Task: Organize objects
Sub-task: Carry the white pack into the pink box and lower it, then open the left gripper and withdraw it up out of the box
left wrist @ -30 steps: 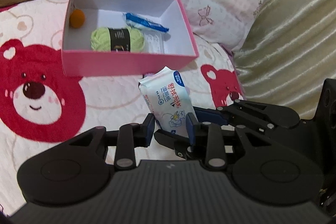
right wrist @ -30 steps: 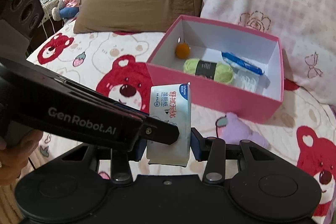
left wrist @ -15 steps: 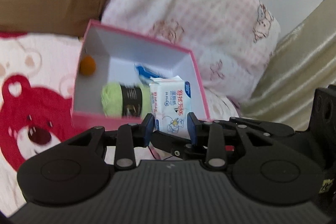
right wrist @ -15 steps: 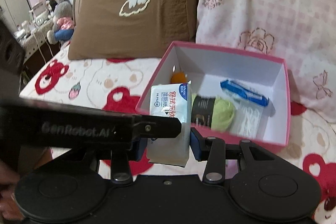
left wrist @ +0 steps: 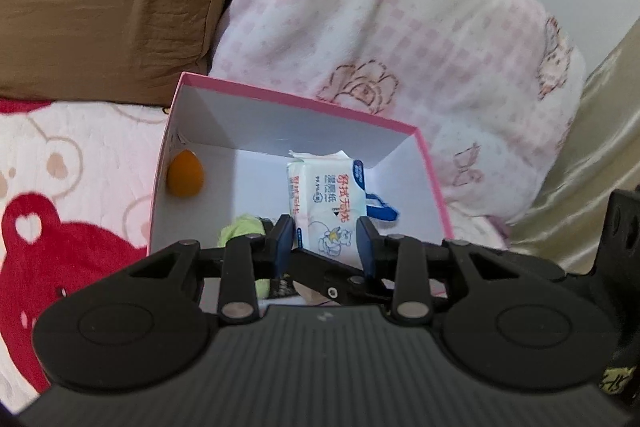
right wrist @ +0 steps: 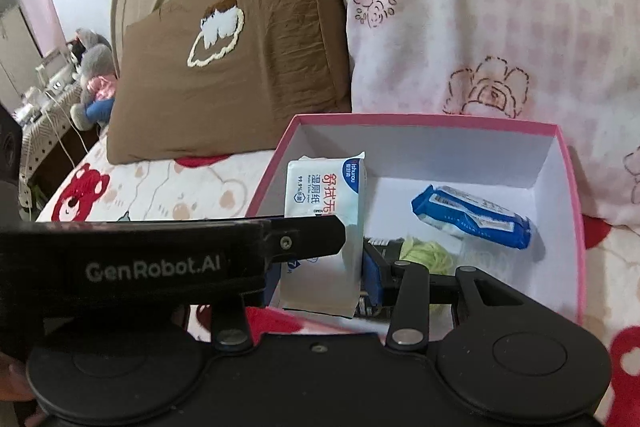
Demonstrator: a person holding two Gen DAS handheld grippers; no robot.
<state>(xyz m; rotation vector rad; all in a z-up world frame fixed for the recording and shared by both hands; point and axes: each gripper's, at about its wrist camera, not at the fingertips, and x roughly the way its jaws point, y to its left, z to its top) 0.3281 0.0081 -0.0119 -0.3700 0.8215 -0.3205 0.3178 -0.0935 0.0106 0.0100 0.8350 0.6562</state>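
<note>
Right gripper (right wrist: 320,263): lower centre of its own view, angled downward over the near wall of the box – its blue pads press both sides of the wet-wipe pack (right wrist: 324,227).
Left gripper (left wrist: 325,241): lower centre of its view, also tilted down – jaws narrow, the same pack (left wrist: 326,203) standing between its blue pads; its black finger crosses the right view from the left edge.
Wet-wipe pack: upright, above the inside of the pink box (right wrist: 576,211), which fills mid-frame.
Box contents: blue packet (right wrist: 472,217) at right, green yarn (right wrist: 426,255) low centre, orange ball (left wrist: 185,179) by the left wall.
Setting: bear-print bedspread (left wrist: 60,179), brown pillow (right wrist: 240,67) and pink pillow (left wrist: 400,27) in the upper frame.
</note>
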